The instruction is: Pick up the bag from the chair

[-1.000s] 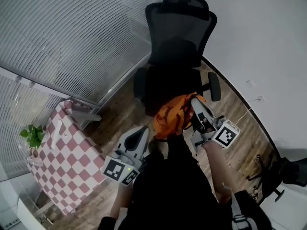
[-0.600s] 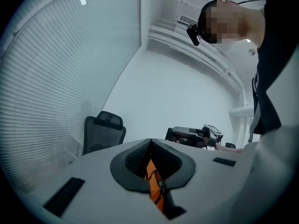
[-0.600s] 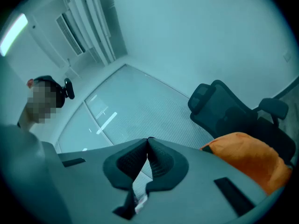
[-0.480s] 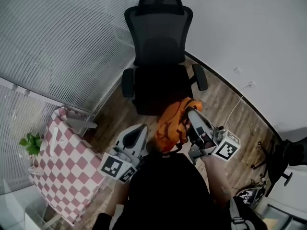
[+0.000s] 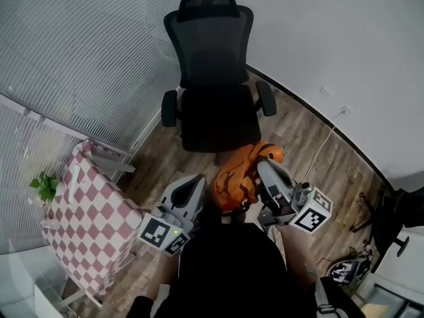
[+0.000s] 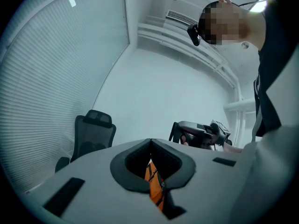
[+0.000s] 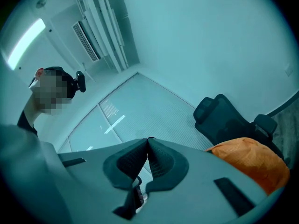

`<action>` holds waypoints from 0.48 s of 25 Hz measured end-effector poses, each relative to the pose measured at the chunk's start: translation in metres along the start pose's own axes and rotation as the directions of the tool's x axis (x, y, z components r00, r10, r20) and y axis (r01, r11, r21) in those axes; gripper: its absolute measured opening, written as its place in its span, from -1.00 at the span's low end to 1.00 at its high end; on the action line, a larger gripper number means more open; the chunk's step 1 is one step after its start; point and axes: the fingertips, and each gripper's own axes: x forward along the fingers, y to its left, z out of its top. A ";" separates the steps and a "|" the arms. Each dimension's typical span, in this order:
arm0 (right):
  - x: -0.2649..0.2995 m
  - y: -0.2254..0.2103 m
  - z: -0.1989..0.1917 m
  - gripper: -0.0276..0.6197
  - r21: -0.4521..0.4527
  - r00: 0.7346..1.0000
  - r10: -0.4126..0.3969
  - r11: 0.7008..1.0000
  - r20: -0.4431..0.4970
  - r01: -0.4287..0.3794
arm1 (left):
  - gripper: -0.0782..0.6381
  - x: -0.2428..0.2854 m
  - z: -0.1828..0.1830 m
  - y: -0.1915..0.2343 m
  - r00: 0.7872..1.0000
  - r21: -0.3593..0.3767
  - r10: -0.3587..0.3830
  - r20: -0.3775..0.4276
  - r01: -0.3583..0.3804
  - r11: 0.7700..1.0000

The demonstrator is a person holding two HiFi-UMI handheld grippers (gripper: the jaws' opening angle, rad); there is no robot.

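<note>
An orange bag (image 5: 237, 177) hangs over the wooden floor in front of the black office chair (image 5: 215, 108), clear of its seat. My right gripper (image 5: 260, 165) is shut at the bag's top right and carries it; in the right gripper view the jaws (image 7: 148, 139) meet at the tip, with the bag (image 7: 250, 160) bulging to their right. On the bag's left, my left gripper (image 5: 197, 179) is shut and holds nothing. Orange fabric (image 6: 153, 185) shows behind the closed left gripper (image 6: 150, 140). The chair's seat is bare.
A table with a pink checked cloth (image 5: 86, 224) and a small plant (image 5: 45, 185) stands at the left by the blinds-covered glass wall. A white cable (image 5: 324, 144) runs along the floor at the right wall. Dark gear (image 5: 397, 220) sits far right. The person's dark torso fills the bottom.
The bag has come off the chair's front edge with the right gripper and now hangs farther from the chair. The chair has receded toward the top of the view.
</note>
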 end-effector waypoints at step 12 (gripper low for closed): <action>-0.092 0.026 0.019 -0.84 -0.066 0.999 0.034 0.997 -0.002 -0.034 | -0.69 -0.013 -0.028 -0.081 0.999 -0.007 0.050 0.010 -0.050 0.999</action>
